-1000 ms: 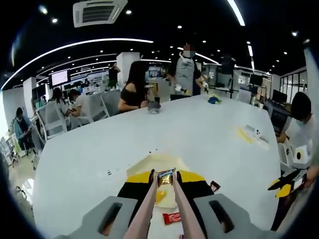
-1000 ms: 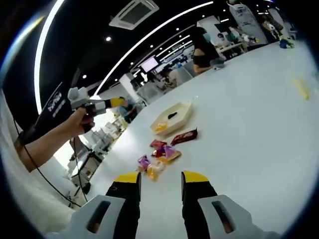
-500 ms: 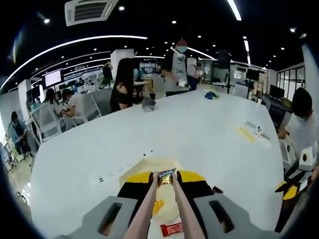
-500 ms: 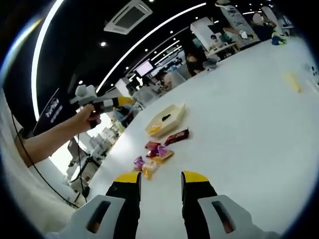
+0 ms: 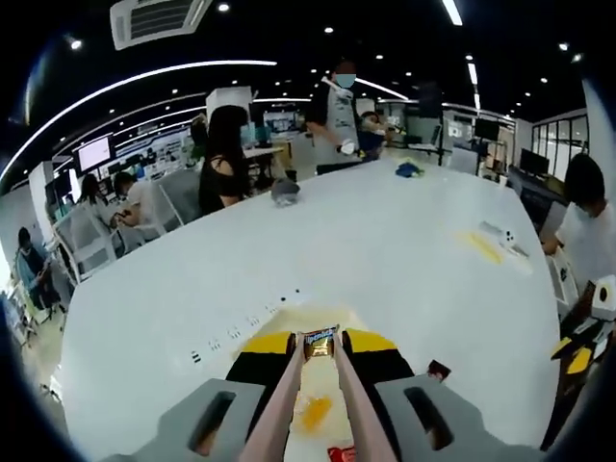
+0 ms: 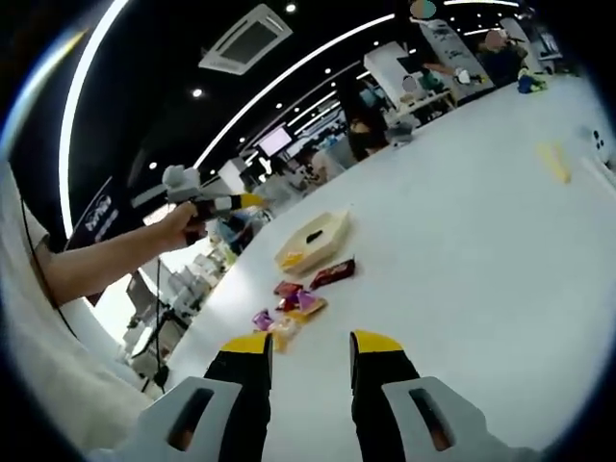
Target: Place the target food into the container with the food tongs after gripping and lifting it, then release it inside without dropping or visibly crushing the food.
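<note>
pink tongs [image 5: 320, 385] pinch a snack bar [image 5: 320, 342], label blurred.

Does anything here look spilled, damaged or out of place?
Nothing stands out. The tongs hold a wrapped snack above the cream container; the other snack packets lie beside it on the white table.
</note>
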Motion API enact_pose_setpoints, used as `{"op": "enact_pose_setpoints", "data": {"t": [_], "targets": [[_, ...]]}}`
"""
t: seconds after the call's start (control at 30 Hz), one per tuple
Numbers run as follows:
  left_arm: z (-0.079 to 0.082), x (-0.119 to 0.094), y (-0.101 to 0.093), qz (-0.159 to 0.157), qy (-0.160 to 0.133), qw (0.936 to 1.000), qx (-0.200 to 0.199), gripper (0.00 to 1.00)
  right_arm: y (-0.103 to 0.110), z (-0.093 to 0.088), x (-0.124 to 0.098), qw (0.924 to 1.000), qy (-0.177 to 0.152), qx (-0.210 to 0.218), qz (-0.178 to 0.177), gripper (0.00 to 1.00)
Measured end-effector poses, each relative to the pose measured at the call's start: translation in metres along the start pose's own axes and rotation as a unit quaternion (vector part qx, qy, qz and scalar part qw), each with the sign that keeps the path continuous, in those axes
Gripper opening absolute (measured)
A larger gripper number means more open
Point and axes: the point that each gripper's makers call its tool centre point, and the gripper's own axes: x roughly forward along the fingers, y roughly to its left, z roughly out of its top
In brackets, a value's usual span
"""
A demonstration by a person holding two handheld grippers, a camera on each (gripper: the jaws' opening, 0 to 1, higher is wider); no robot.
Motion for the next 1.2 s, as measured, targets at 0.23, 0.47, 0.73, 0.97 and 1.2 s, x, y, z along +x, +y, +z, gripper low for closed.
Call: {"op": "enact_pose_setpoints", "data": {"t": [0.23, 0.47, 0.73, 0.97, 1.2], "targets": [[-0.004, 0.027, 0.002, -0.003, 0.015, 0.9998, 0.012, 0.17, -0.007, -0.002, -0.003, 0.9999, 0.0, 0.008, -0.01, 0.31], [-0.007, 0.047, 0.0, -0.004, 0.022, 0.9997, 0.012, 0.17, -0.013, -0.005, -0.006, 0.9998, 0.003, 0.012, -0.018, 0.31], [-0.016, 0.073, 0.008, 0.0, 0.038, 0.9992, 0.009, 0.17, -0.016, -0.004, -0.01, 0.9994, 0.002, 0.021, -0.029, 0.32], [-0.012, 0.091, 0.007, 0.001, 0.036, 0.9992, -0.02, 0.18, -0.011, -0.011, -0.007, 0.9992, 0.005, 0.03, -0.025, 0.32], [-0.009, 0.107, 0.011, 0.007, 0.029, 0.9988, -0.04, 0.18, -0.01, -0.014, -0.008, 0.9991, 0.013, 0.027, -0.029, 0.32]]}}
